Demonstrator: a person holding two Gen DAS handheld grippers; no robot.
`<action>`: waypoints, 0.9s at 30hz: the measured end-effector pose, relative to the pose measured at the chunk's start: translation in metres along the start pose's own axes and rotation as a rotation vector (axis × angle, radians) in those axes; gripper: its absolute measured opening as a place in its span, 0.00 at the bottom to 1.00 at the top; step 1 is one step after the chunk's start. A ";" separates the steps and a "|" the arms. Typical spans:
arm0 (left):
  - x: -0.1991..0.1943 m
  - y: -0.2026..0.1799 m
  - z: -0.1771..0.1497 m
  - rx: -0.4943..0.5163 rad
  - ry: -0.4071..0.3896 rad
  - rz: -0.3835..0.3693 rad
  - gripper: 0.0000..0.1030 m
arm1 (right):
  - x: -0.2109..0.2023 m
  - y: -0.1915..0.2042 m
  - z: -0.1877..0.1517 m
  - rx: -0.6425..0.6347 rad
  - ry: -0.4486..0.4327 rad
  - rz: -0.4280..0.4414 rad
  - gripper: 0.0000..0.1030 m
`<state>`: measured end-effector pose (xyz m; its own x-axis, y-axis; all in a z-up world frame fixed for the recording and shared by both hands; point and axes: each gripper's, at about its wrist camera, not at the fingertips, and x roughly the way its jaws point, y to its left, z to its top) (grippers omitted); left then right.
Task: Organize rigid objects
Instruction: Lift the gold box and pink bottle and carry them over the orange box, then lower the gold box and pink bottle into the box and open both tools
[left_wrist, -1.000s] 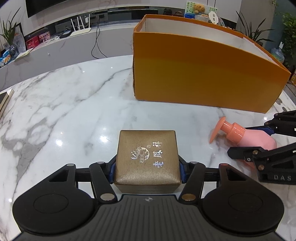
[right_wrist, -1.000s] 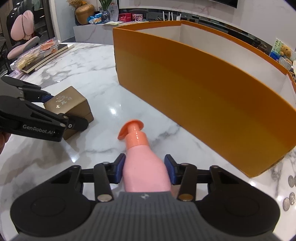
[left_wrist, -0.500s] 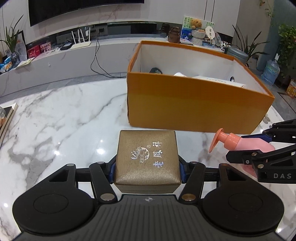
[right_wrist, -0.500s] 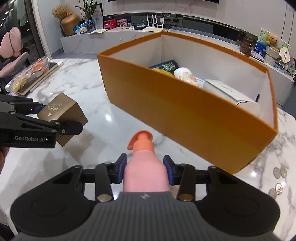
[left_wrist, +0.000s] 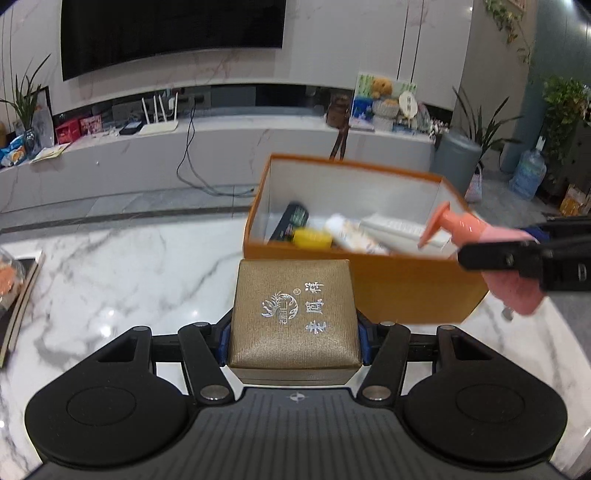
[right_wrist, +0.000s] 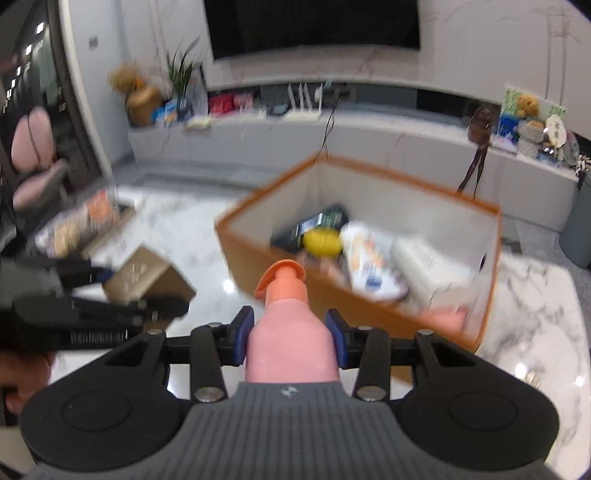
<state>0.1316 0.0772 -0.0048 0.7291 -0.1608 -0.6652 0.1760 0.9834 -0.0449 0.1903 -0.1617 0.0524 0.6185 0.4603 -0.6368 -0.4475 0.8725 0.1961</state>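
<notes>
Indoor, dim-ish even light, slightly cool cast. L wrist view mostly sharp: gold box (left_wrist: 293, 314) crisp, silver print catching light; orange bin (left_wrist: 406, 288) and pump bottle (left_wrist: 480, 236) a bit soft w/ motion smear. Small specular spots on marble table (left_wrist: 110, 280), soft shadows under objects. R wrist view heavily motion-blurred: bin (right_wrist: 491, 295), contents, bkgd shelf all smeared; only near bottle (right_wrist: 291, 339) and gripper body fairly sharp. Glare dots on table (right_wrist: 535, 314) at right and near centre. Strong fisheye bending both views, dark vignette corners. TV (left_wrist: 173, 33) black, faint reflections.
</notes>
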 end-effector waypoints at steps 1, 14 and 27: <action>0.000 -0.002 0.006 0.012 0.000 -0.003 0.65 | -0.004 -0.002 0.006 0.008 -0.018 -0.002 0.41; 0.039 -0.038 0.071 0.130 -0.015 0.026 0.65 | 0.015 -0.040 0.058 0.103 -0.087 -0.025 0.41; 0.099 -0.069 0.090 0.256 0.076 0.041 0.65 | 0.057 -0.077 0.053 0.148 -0.035 -0.079 0.41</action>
<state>0.2511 -0.0137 -0.0010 0.6888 -0.1053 -0.7173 0.3165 0.9338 0.1669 0.2942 -0.1944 0.0408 0.6713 0.3929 -0.6285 -0.2987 0.9194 0.2557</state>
